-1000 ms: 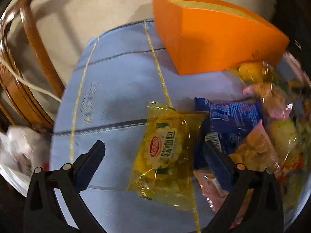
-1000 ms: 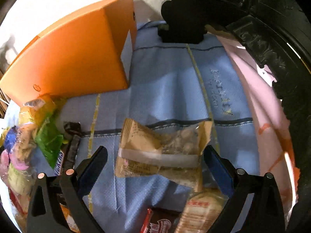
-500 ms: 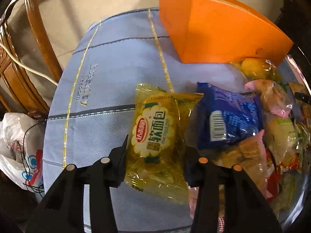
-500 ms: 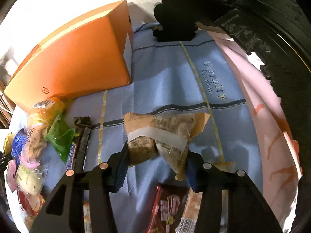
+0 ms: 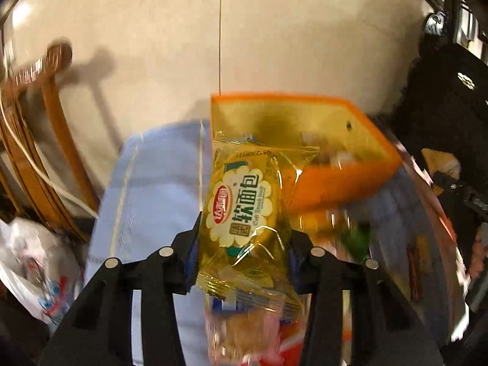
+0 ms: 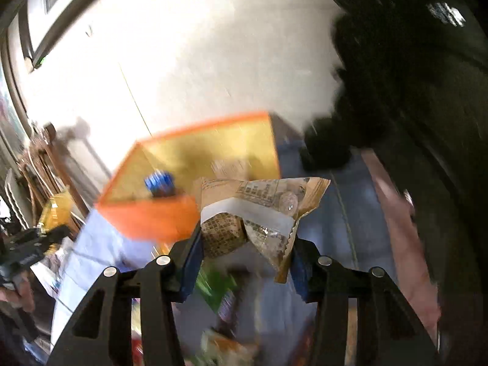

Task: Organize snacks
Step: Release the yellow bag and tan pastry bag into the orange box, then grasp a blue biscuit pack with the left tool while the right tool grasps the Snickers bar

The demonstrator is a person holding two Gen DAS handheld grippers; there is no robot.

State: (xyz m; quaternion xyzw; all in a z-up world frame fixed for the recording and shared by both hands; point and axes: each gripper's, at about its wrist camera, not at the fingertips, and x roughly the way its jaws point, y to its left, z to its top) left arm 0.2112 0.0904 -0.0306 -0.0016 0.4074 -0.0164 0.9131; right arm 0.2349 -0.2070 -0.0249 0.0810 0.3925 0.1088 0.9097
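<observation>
My left gripper (image 5: 242, 253) is shut on a yellow soft-bread packet (image 5: 244, 210) and holds it in the air in front of the open orange box (image 5: 344, 180). My right gripper (image 6: 244, 253) is shut on a brown and clear snack packet (image 6: 256, 210), lifted near the orange box (image 6: 152, 216) from its other side. Several snacks lie inside the box, among them a blue one (image 6: 158, 183). The left gripper with its yellow packet (image 6: 55, 210) shows at the left edge of the right wrist view.
A blue cloth (image 5: 158, 183) covers the table, with a blurred pile of loose snacks (image 5: 350, 228) below the box. A wooden chair (image 5: 39, 158) and a white plastic bag (image 5: 33, 262) stand at the left. Dark carved furniture (image 6: 411, 122) is at the right.
Both grippers closed on their packets on the cloth, then lifted them up and toward the orange box. The box's open inside has come into view.
</observation>
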